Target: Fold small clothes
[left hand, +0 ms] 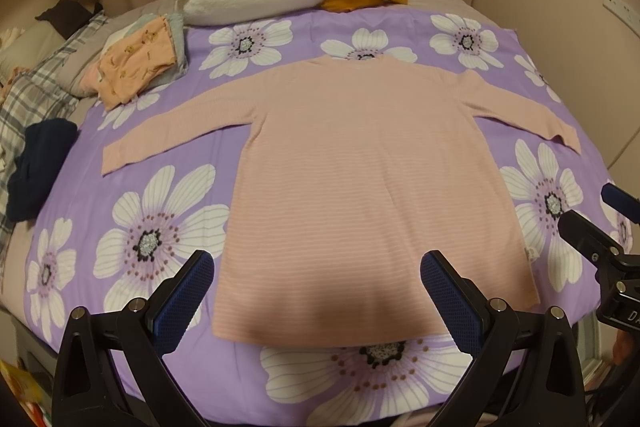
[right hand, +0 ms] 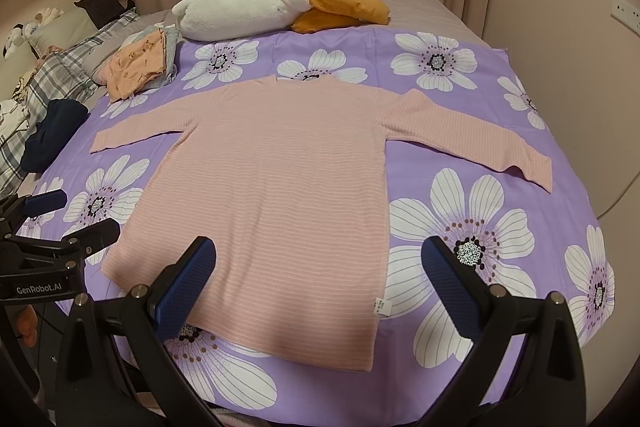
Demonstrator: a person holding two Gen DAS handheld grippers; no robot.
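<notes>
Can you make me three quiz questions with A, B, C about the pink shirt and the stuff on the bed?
1. Where is the folded pile?
A. on the shirt's hem
B. beyond the shirt's left sleeve, beside the white plush
C. on the floor

2. What colour is the cloth under the shirt?
A. purple with white flowers
B. plain green
C. red checks

3. How does the shirt lie?
A. rolled into a ball
B. folded in half
C. spread flat, both sleeves out

Answers:
1. B, the pile sits at the far left of the cloth, next to the plush.
2. A, big white flowers show all round the shirt.
3. C, each sleeve stretches sideways, and both the left tool and the right tool are open above the hem, holding nothing.
</notes>
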